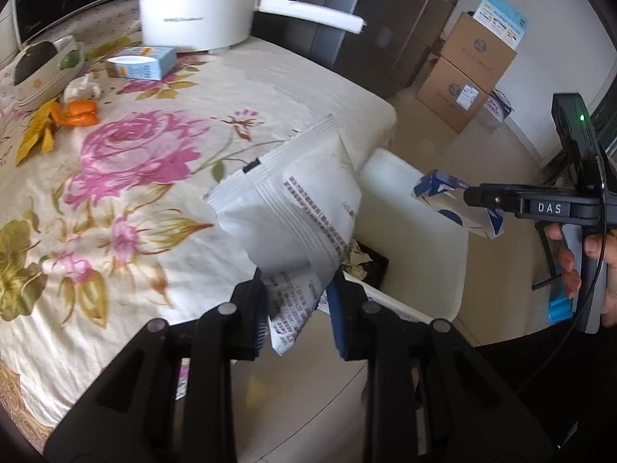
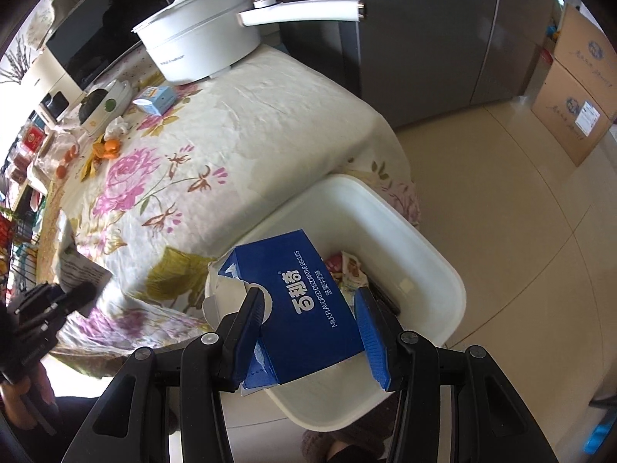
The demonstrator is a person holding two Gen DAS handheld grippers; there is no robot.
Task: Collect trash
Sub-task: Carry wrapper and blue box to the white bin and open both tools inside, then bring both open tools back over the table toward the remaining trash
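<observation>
My left gripper (image 1: 295, 301) is shut on the lower corner of a white printed snack packet (image 1: 304, 200), held over the table's edge beside the white trash bin (image 1: 424, 262). My right gripper (image 2: 312, 320) is shut on a torn blue biscuit box (image 2: 304, 301), which hangs above the bin (image 2: 385, 200). In the left wrist view the right gripper (image 1: 467, 196) shows at the right with the box (image 1: 443, 196). In the right wrist view the left gripper (image 2: 83, 293) shows at the lower left with the packet (image 2: 83, 272). Crumpled wrappers (image 2: 349, 270) lie in the bin.
On the floral tablecloth (image 1: 154, 177) stand a white electric pot (image 1: 196, 4), a light blue carton (image 1: 144, 61) and a bowl (image 1: 46, 65), with orange peel (image 1: 79, 112) and a tissue beside them. Cardboard boxes (image 1: 466, 65) and a grey cabinet (image 2: 424, 38) stand beyond the table.
</observation>
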